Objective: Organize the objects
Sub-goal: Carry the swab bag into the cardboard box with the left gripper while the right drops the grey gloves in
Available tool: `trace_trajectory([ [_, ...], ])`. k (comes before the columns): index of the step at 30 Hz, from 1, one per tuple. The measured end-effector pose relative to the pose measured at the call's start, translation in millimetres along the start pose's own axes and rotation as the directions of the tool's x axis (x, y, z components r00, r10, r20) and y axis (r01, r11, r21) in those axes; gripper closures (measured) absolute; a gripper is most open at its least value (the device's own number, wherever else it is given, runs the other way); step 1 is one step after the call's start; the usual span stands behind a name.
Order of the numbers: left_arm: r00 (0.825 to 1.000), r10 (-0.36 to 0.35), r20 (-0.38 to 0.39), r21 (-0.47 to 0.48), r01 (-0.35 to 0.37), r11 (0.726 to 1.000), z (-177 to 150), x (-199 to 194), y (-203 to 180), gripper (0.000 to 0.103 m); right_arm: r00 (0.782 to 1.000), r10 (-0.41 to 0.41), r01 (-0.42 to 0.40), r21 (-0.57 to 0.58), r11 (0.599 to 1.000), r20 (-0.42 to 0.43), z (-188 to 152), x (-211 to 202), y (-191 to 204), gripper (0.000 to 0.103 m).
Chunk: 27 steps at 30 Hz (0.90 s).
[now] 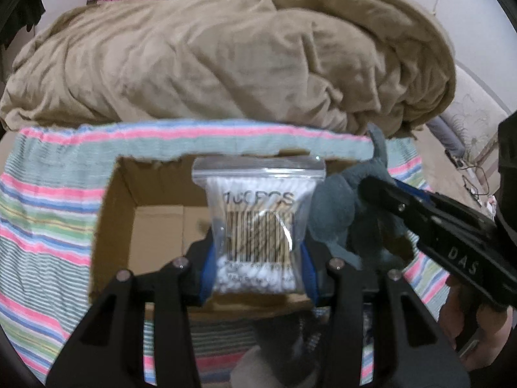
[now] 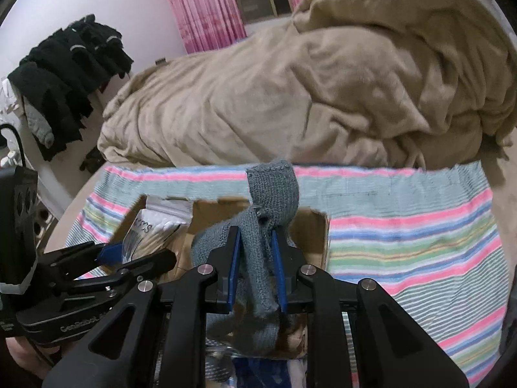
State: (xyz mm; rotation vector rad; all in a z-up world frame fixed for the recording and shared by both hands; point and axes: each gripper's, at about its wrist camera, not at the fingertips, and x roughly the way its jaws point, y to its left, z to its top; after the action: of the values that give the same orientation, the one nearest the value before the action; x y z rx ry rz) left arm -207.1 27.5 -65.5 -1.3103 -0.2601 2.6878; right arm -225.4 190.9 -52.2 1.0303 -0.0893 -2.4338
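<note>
We are mid-drop, both loads poised over the open cardboard box on the striped cloth. Our left gripper pinches the bag of cotton swabs upright above the box's middle. At its 3 o'clock, our right gripper clamps a grey knitted sock over the box's right side. Next, we judge, lower each into the box, then release.
</note>
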Motion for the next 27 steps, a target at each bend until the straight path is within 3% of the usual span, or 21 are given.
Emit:
trace_trajectory([
  [10, 0.997, 0.005, -0.071, -0.003, -0.005, 1.0, -11, 21, -1, 0.056, 0.997, -0.053, 0.053, -0.012, 0.999, -0.047, -21, 22, -3, 0.08],
  [14, 0.997, 0.019, -0.074, -0.002, -0.019, 1.0, -11, 14, -1, 0.053, 0.996, -0.069, 0.068, -0.02, 0.997, -0.056, -20, 20, 0, 0.07],
  [18, 0.999, 0.022, -0.038, -0.018, -0.023, 1.0, -11, -5, 2, 0.036, 0.996, -0.075, 0.074, -0.019, 0.997, -0.038, -18, 8, 3, 0.049],
  [27, 0.999, 0.022, 0.045, -0.016, -0.022, 1.0, -14, -64, 7, 0.032, 0.996, -0.084, 0.085, -0.054, 0.995, 0.012, -14, -33, 25, 0.046],
])
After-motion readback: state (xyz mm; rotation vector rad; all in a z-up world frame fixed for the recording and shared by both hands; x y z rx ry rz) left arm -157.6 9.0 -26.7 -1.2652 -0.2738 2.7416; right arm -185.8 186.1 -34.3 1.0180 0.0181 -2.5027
